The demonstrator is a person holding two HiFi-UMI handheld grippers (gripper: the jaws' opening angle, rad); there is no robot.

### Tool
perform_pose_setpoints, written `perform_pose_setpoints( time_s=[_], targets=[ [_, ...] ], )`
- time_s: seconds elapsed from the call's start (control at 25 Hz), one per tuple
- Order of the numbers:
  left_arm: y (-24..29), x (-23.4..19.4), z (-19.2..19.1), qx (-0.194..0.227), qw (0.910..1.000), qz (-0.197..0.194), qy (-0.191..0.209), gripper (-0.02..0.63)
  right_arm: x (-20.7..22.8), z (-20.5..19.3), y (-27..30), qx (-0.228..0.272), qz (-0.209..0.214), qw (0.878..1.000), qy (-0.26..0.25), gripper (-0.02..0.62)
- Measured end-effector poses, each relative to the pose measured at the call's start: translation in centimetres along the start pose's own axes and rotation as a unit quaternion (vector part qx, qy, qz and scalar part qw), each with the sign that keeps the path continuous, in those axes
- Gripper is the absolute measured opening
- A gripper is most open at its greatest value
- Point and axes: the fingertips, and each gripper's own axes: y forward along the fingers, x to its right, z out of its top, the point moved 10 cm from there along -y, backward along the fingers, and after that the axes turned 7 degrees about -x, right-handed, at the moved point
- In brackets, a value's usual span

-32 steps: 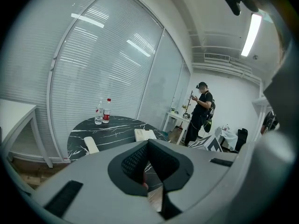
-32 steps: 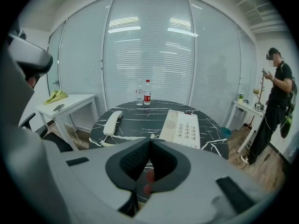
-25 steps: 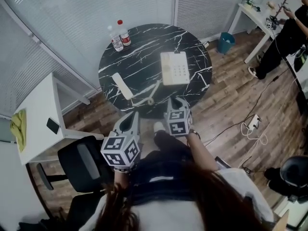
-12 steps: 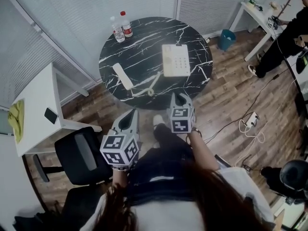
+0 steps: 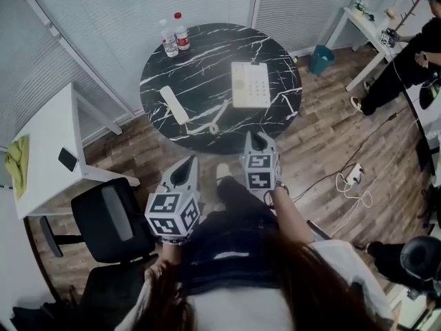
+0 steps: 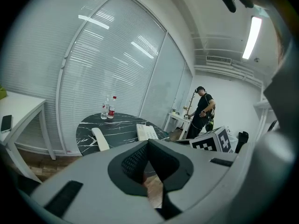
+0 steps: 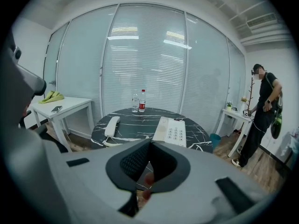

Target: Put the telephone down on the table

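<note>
Short of the near edge of the tabletop (image 5: 275,54), clear of it: left gripper (image 5: 186,164), clenched, nothing between the jaws. Right gripper (image 5: 258,140) just beside it, likewise clenched and empty. Neither touching anything on the tabletop.

Right of centre on the tabletop: telephone base (image 5: 250,85), lying flat, keypad up. Toward the left edge: handset (image 5: 173,105), off the base and well apart from it, resting on the marble. Coiled cord (image 5: 210,123) along the near edge, between the two.

At the far left edge: two bottles (image 5: 174,35), upright, side by side.

On the floor left of the grippers: black office chair (image 5: 110,216).
</note>
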Motion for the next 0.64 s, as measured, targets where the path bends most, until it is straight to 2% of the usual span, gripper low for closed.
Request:
perform_pose_setpoints(
  time_s=[0.64],
  targets=[
    [-0.37, -0.93, -1.01, 0.007, 0.9995, 0.008, -0.030, 0.000, -0.57, 0.52, -0.22, 0.016, -0.009, 0.999, -0.031, -0.005]
  ],
)
